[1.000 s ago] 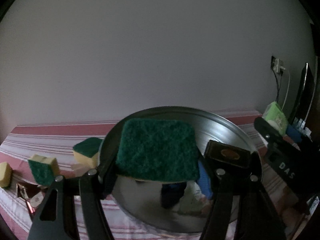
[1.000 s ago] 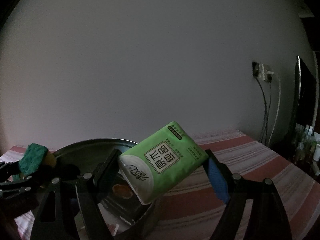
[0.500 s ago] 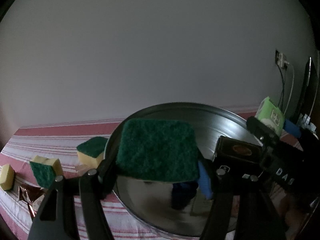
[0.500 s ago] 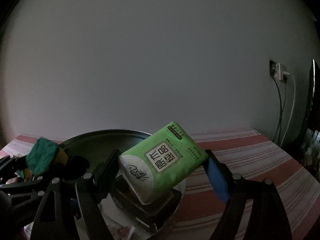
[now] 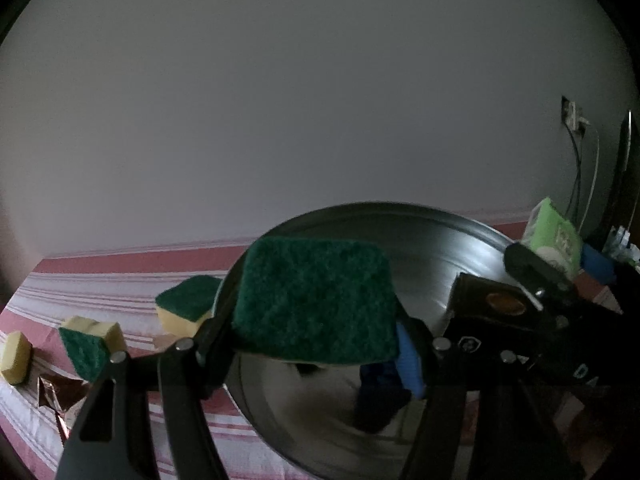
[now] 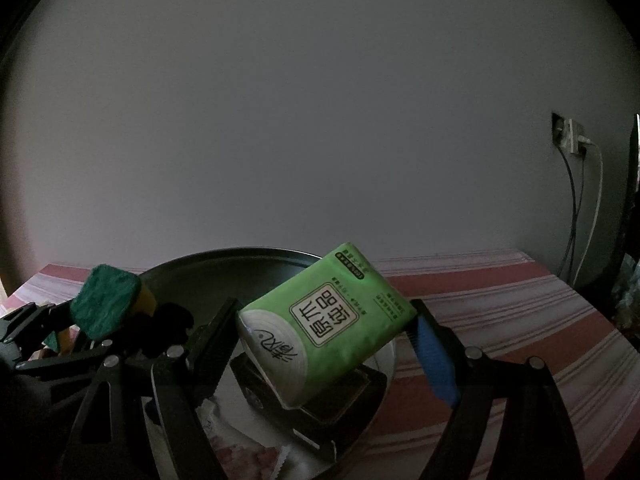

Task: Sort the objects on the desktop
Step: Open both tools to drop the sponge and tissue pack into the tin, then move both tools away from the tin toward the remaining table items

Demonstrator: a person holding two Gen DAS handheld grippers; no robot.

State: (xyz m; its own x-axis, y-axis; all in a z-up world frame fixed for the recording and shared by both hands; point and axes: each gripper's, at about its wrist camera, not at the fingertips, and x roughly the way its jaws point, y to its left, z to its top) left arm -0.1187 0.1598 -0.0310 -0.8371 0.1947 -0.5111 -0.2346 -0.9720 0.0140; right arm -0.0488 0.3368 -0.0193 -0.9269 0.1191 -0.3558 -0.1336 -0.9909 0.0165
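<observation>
Both loads are hovering over the metal bowl (image 5: 420, 240): the left hand-held gripper (image 5: 316, 344) is clamping a sponge (image 5: 316, 304), the right hand-held gripper (image 6: 324, 344) a tissue pack (image 6: 324, 328) at 12 o'clock above a dark box (image 6: 340, 396); next, releasing each inside.

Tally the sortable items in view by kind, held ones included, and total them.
Sponges: 4, one held by the left gripper, three on the cloth
Green tissue packs: 1, in the right gripper
Dark boxes: 1
Foil wrappers: 1
Total: 7
</observation>
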